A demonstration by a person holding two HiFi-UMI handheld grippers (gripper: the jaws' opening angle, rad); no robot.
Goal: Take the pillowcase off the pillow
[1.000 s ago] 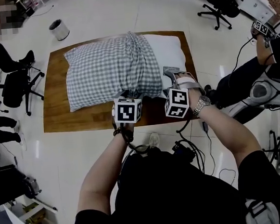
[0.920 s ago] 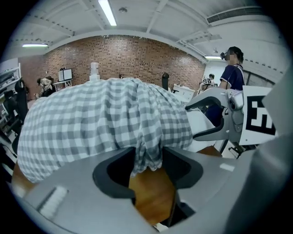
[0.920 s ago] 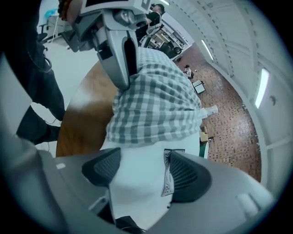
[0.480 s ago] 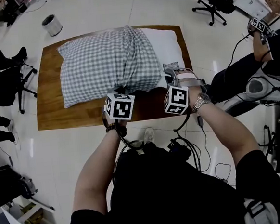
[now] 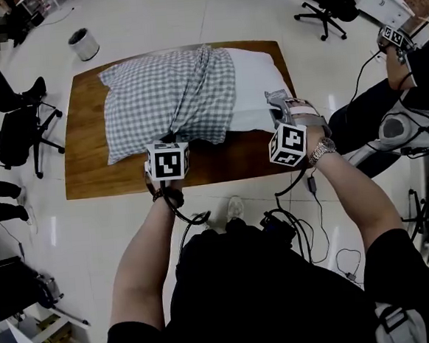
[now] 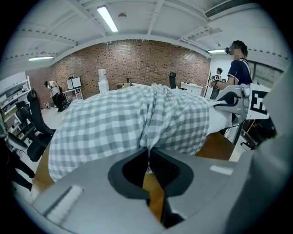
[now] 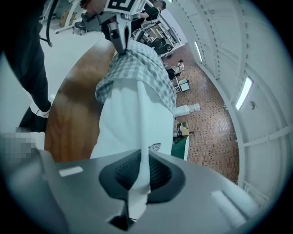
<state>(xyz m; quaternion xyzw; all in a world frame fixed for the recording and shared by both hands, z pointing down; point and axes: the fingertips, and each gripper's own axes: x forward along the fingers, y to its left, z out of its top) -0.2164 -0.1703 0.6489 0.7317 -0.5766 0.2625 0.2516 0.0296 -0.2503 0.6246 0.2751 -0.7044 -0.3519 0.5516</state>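
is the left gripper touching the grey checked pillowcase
Touching. Left gripper view: the left gripper is shut on a fold of the grey checked pillowcase.

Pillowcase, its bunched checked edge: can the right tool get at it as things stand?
Probably not. The right tool has just been closing its jaws on the white pillow, and the left tool pinches that pillowcase edge. The right would have to let go first.

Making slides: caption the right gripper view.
Right gripper shut on the white pillow, checked pillowcase bunched at its far end.
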